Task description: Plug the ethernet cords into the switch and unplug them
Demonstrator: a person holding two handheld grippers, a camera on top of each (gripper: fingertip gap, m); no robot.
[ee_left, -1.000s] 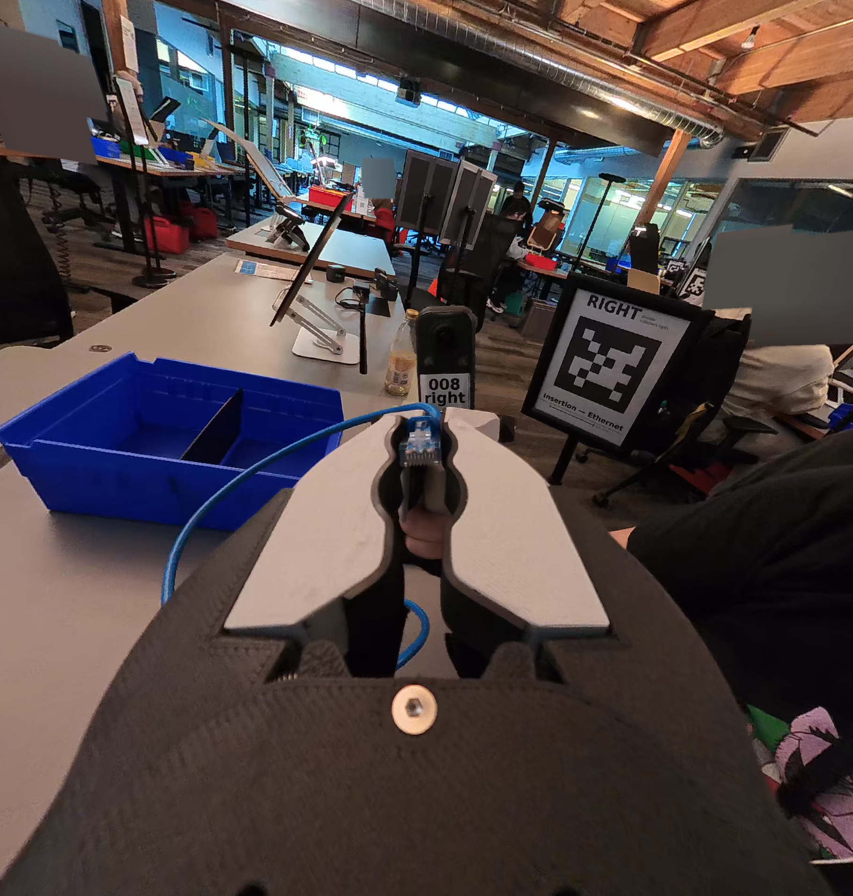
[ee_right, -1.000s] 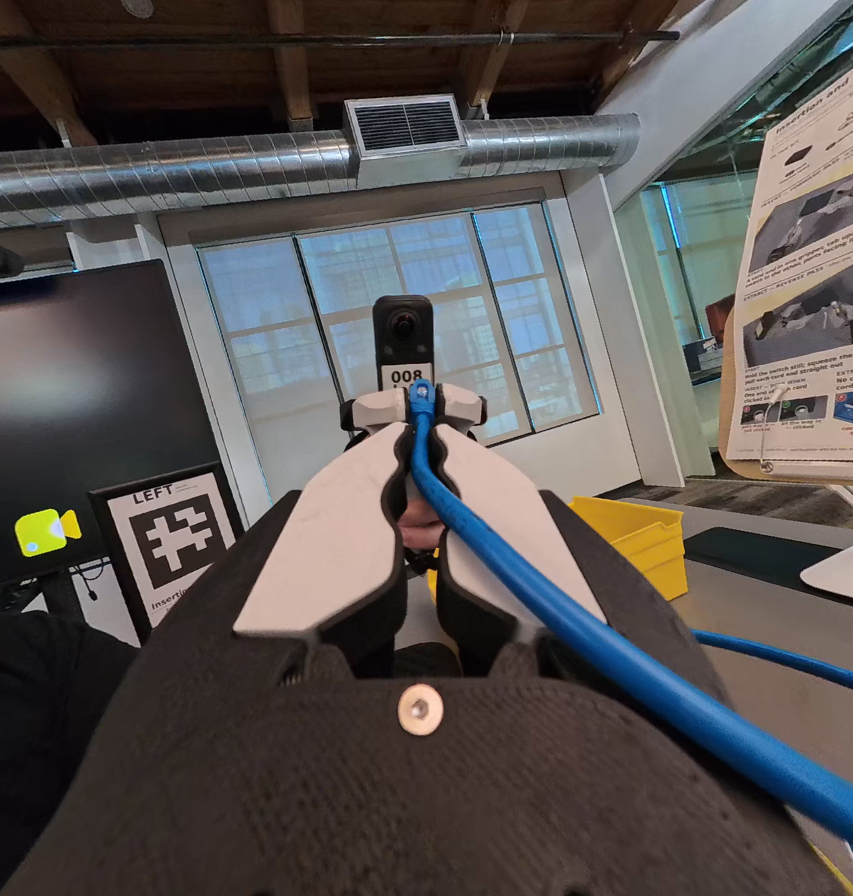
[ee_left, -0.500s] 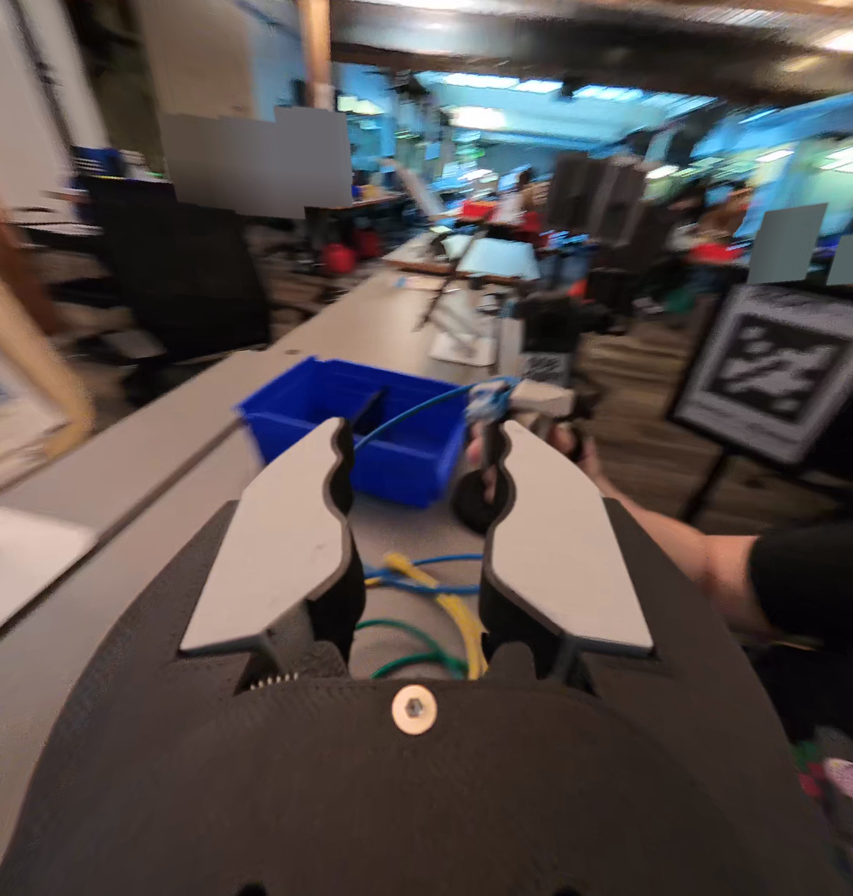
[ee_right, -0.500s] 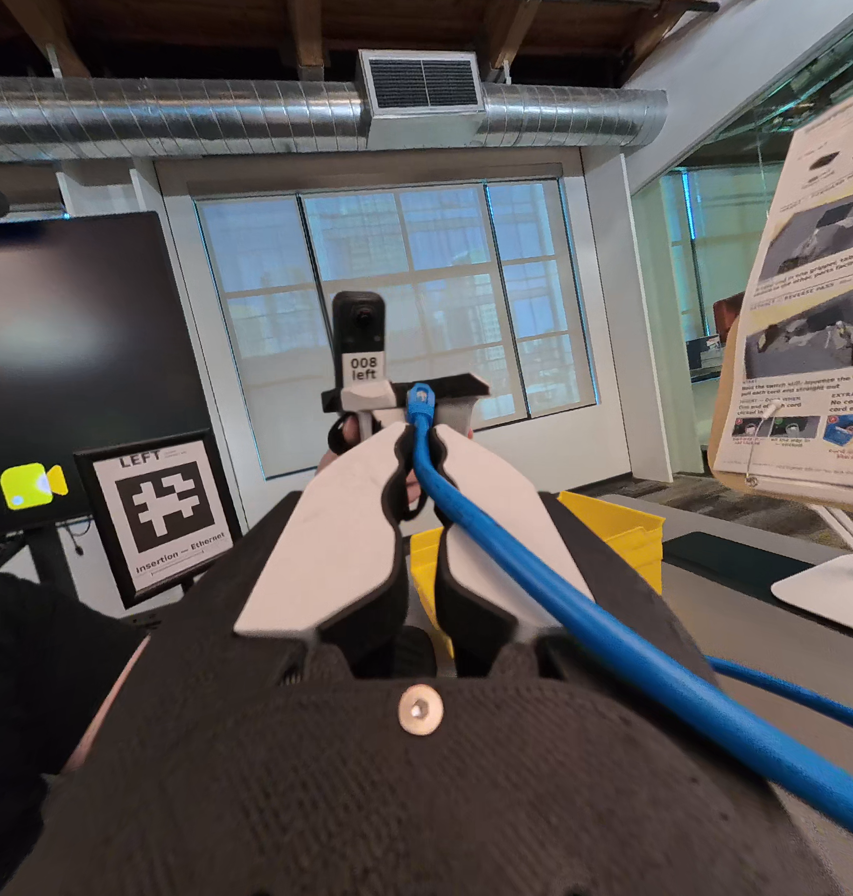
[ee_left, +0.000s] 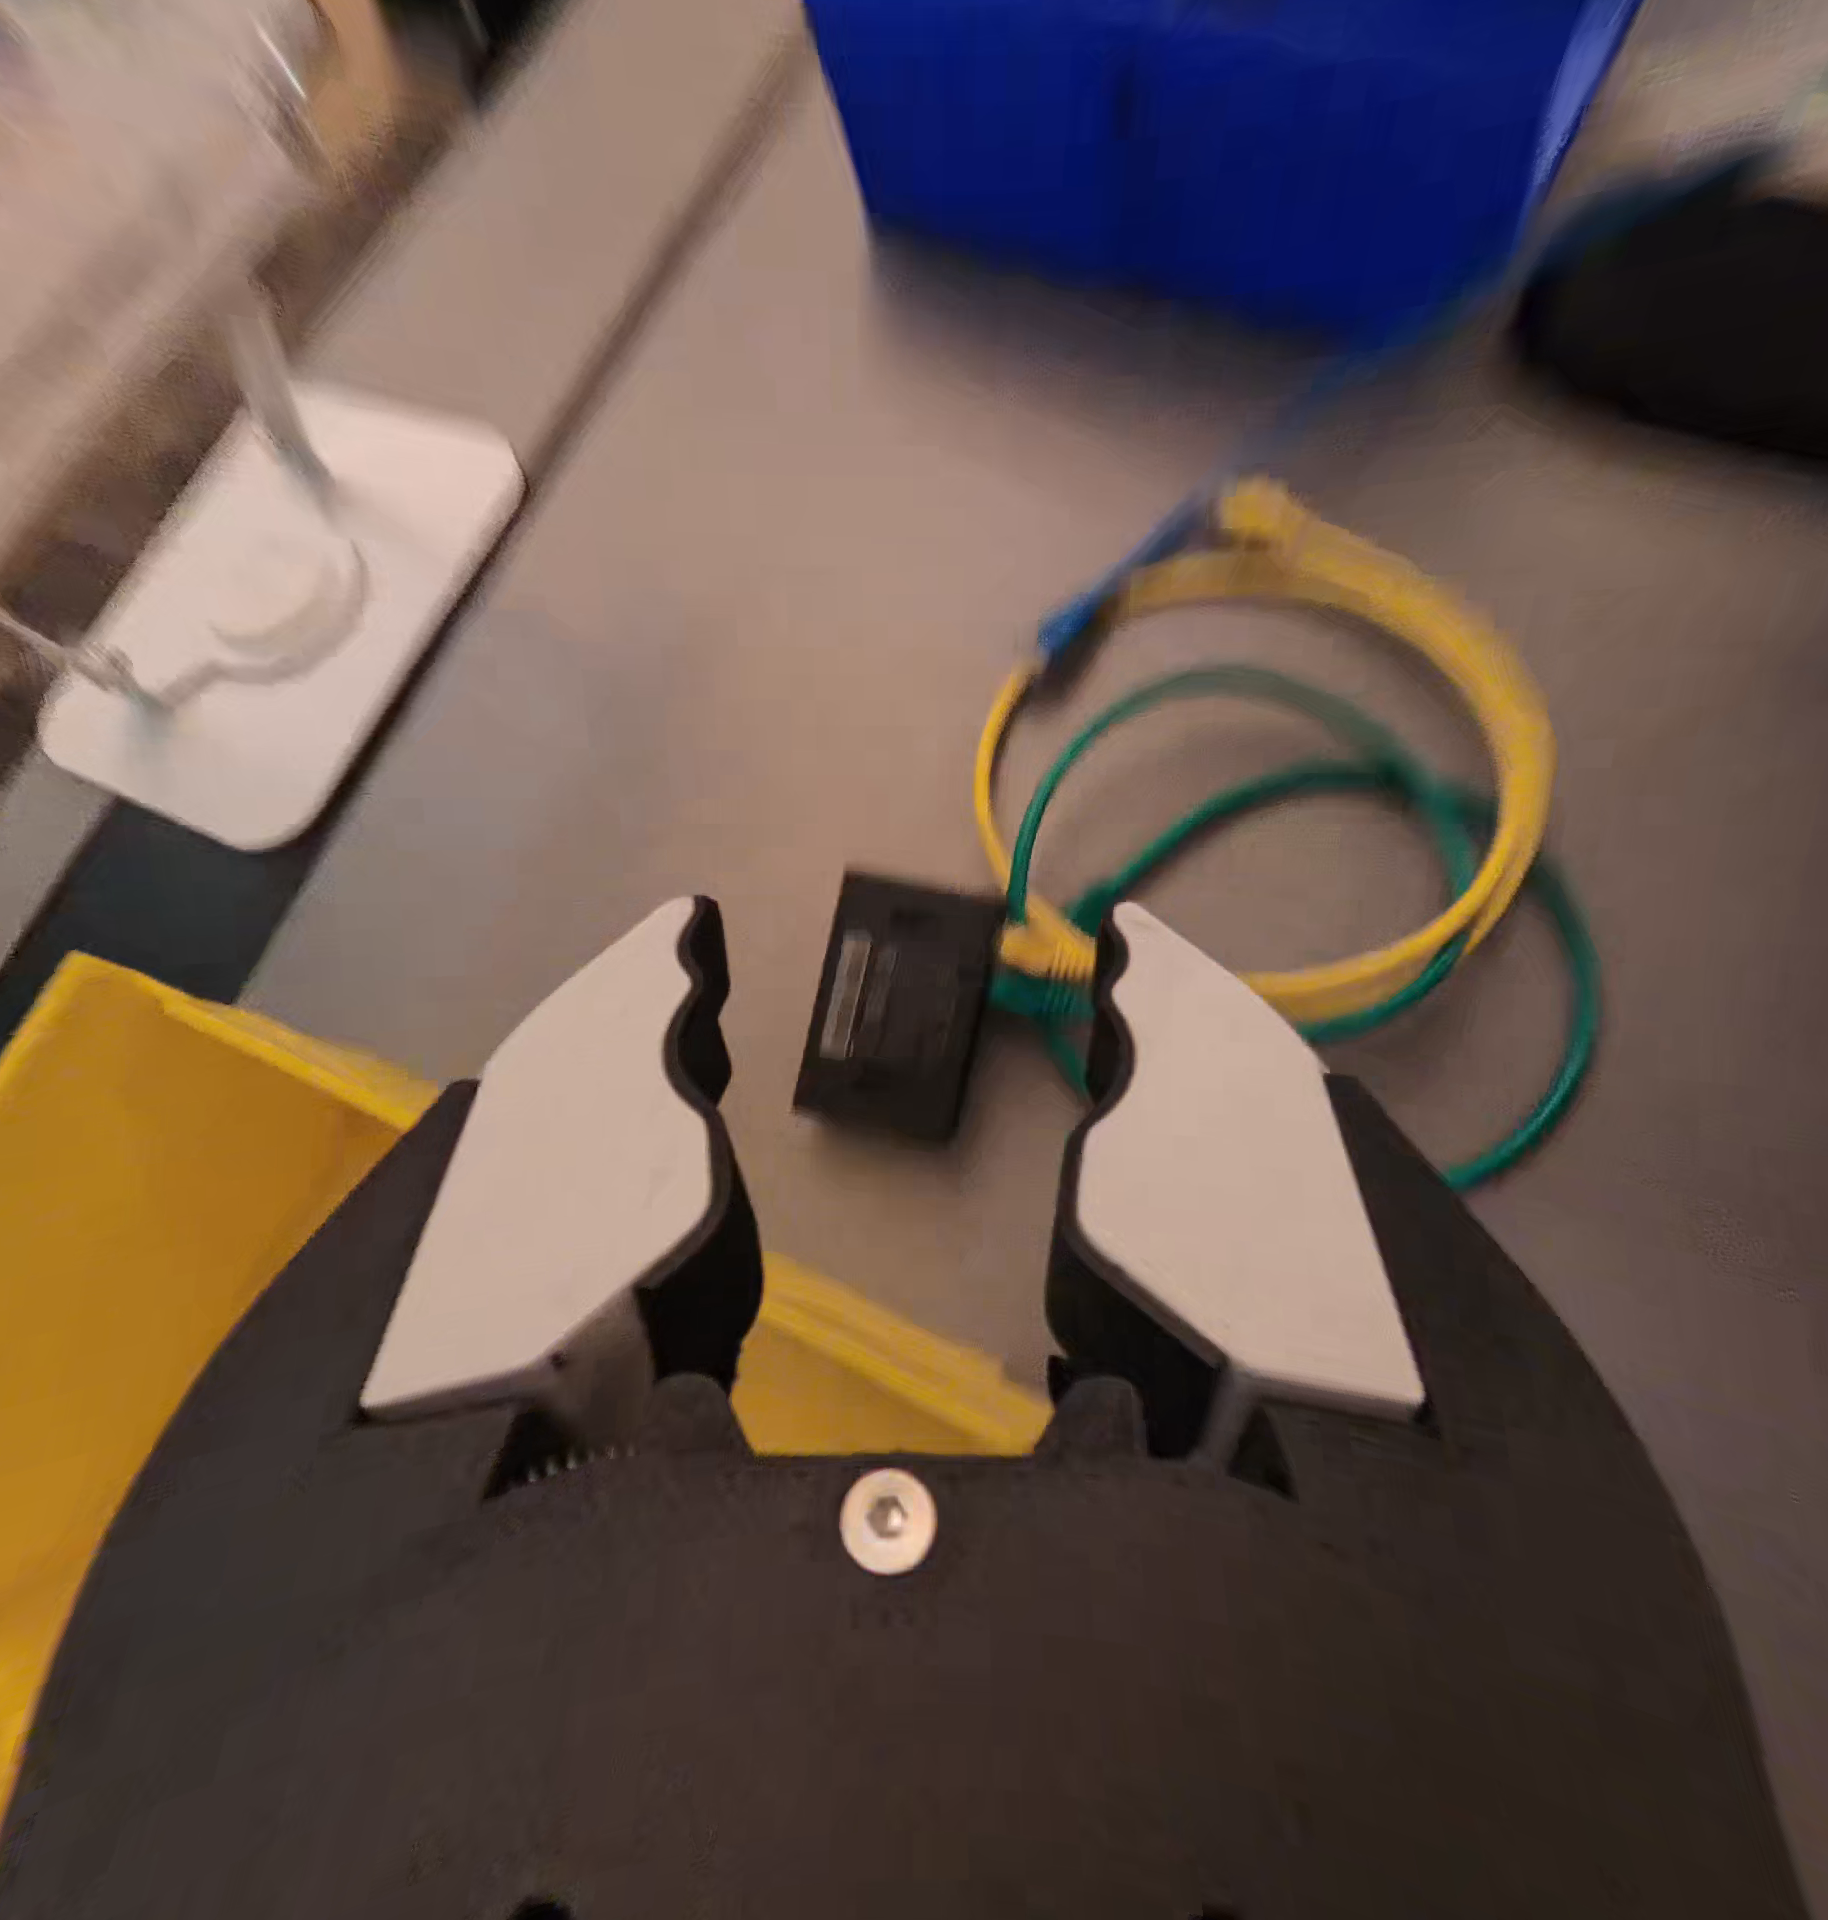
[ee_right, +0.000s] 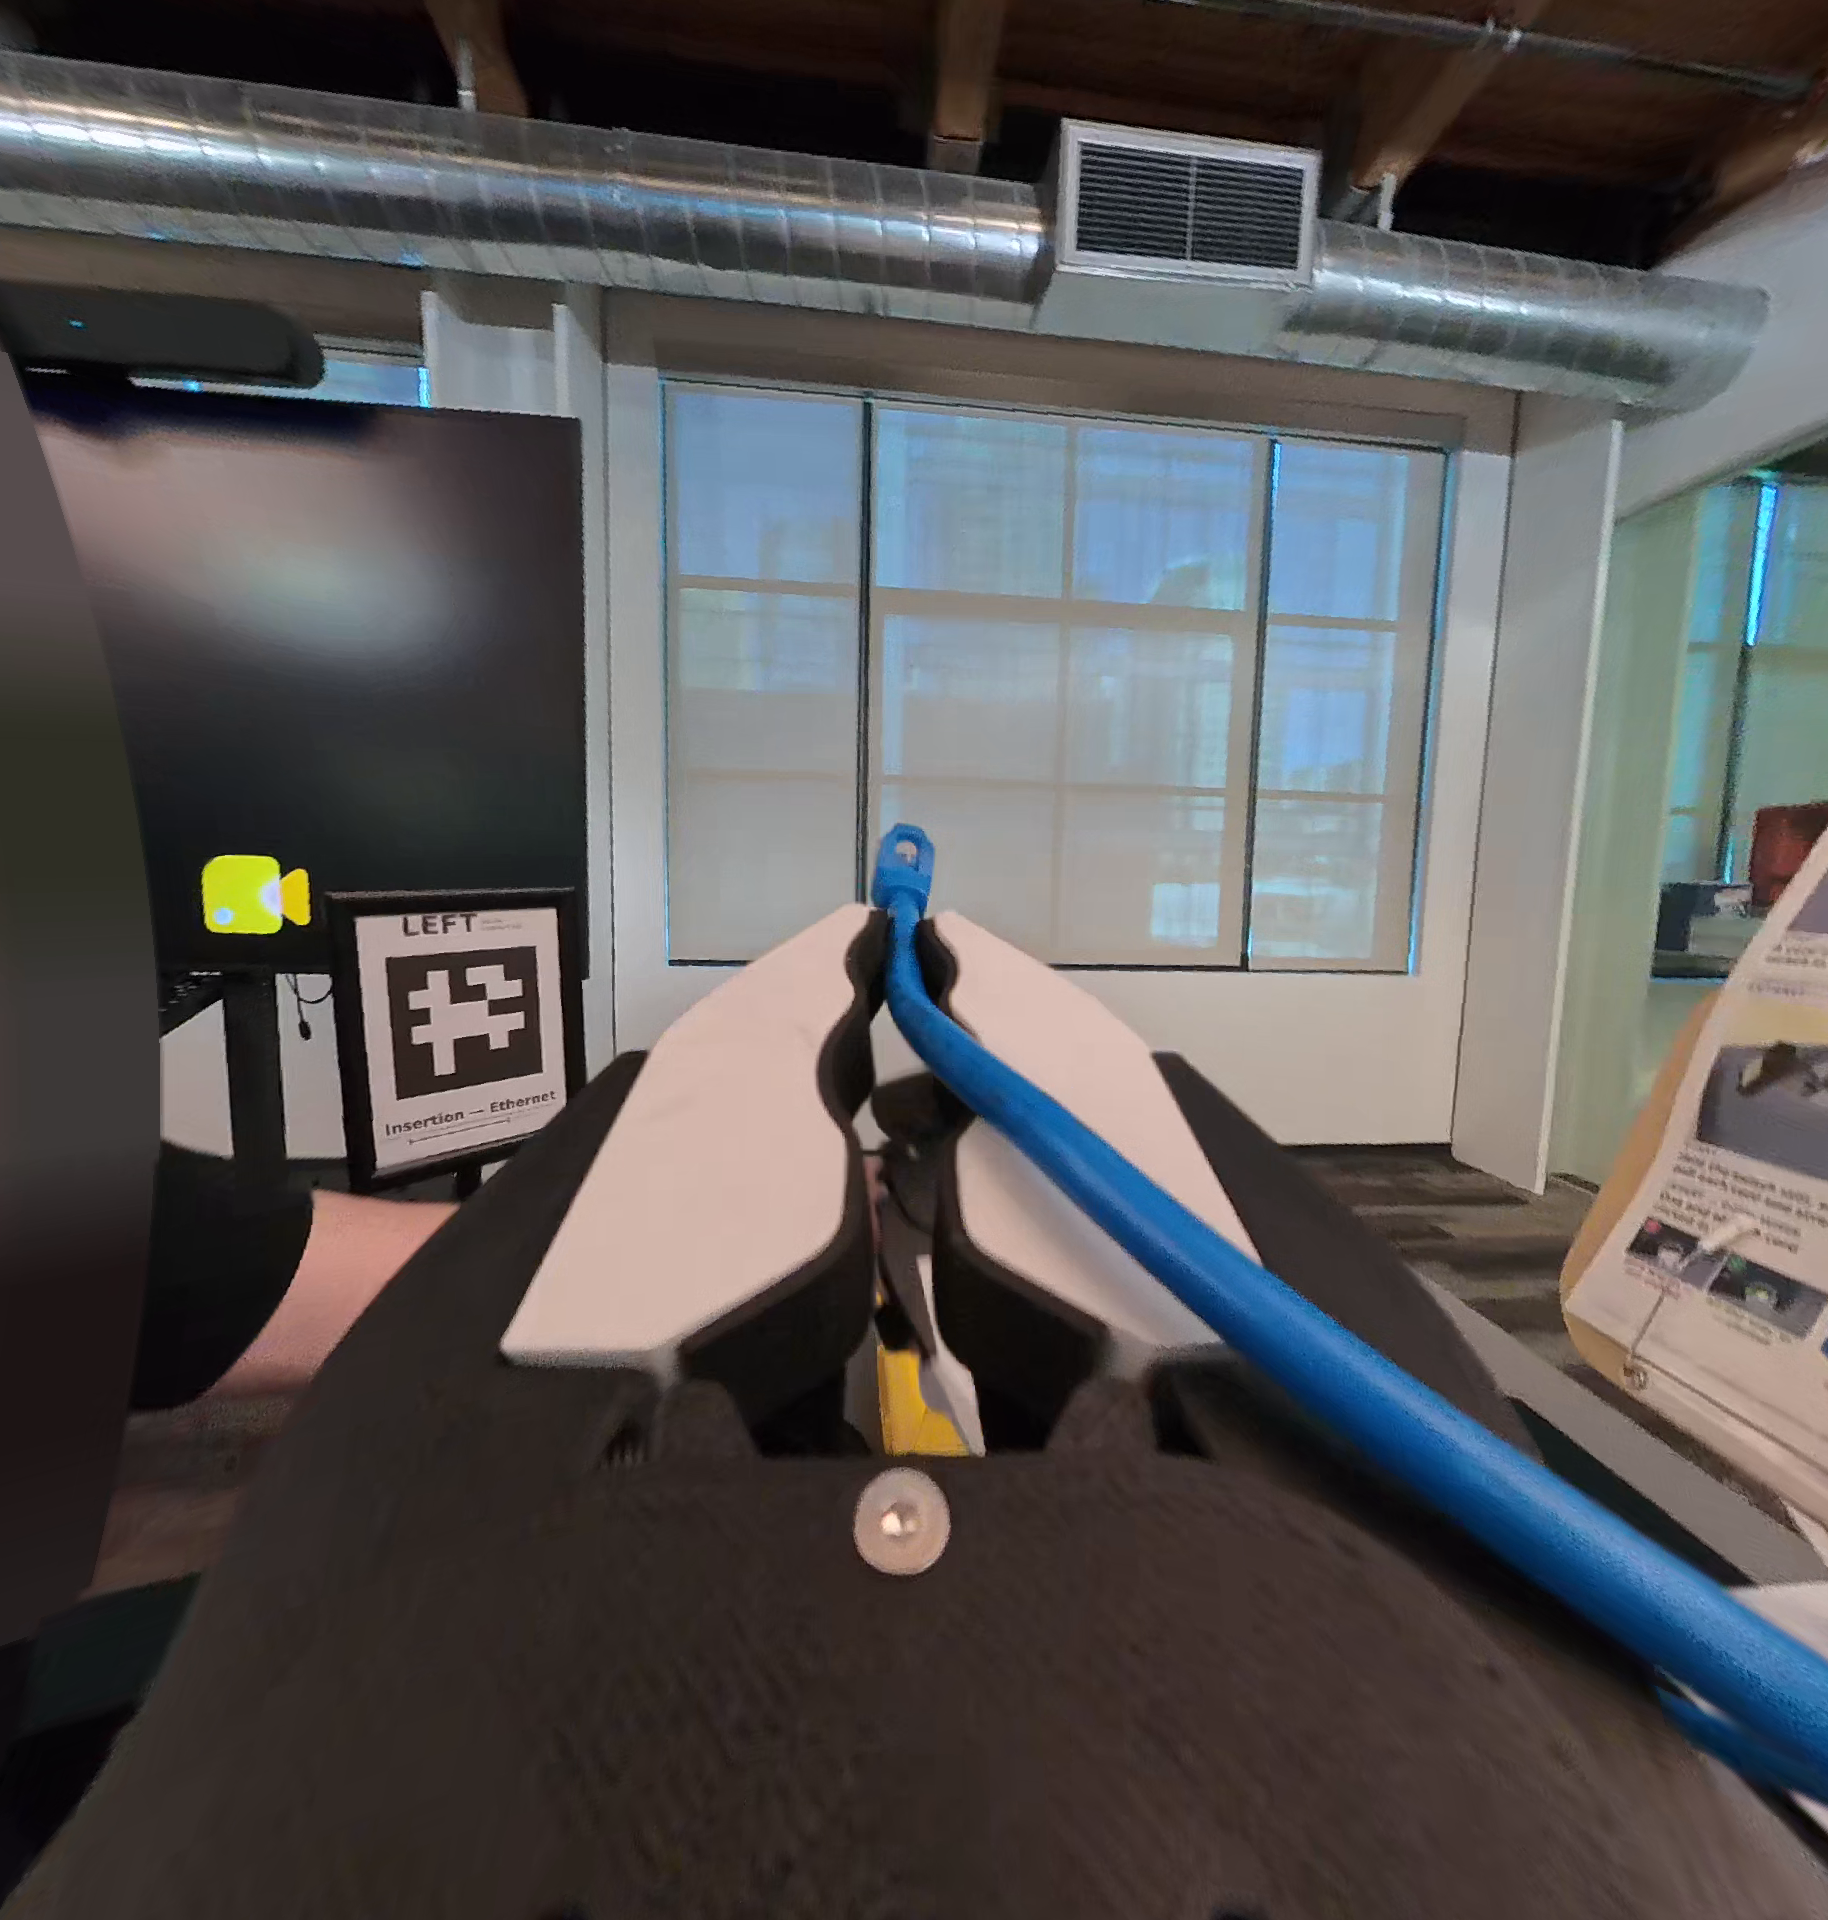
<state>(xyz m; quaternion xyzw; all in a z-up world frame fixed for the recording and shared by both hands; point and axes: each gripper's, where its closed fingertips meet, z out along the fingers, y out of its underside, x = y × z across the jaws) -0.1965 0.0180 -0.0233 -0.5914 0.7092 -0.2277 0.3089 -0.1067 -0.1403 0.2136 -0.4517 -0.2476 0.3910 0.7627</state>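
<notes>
My left gripper [ee_left: 905, 961] hangs spread wide over the black switch [ee_left: 894, 1023] on the grey table [ee_left: 744, 582], yellow cord [ee_left: 1409, 966] and green cord [ee_left: 1544, 1101] plugged into its side. My right gripper [ee_right: 905, 925] pinches the blue ethernet cord [ee_right: 1201, 1226] just behind its plug, held up in the air.

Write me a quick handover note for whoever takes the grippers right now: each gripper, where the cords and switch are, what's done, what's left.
Left gripper: open, empty, above the black switch on the grey table.
Right gripper: shut on the blue cord, plug end poking past the fingertips, held up in the air.
Yellow cord and green cord: looped on the table, one end of each at the switch's right side; seating looks likely, but blur hides it.
Done: blue cord picked up.
Left: probably steady the switch with the left, plug in blue, then unplug all.
</notes>
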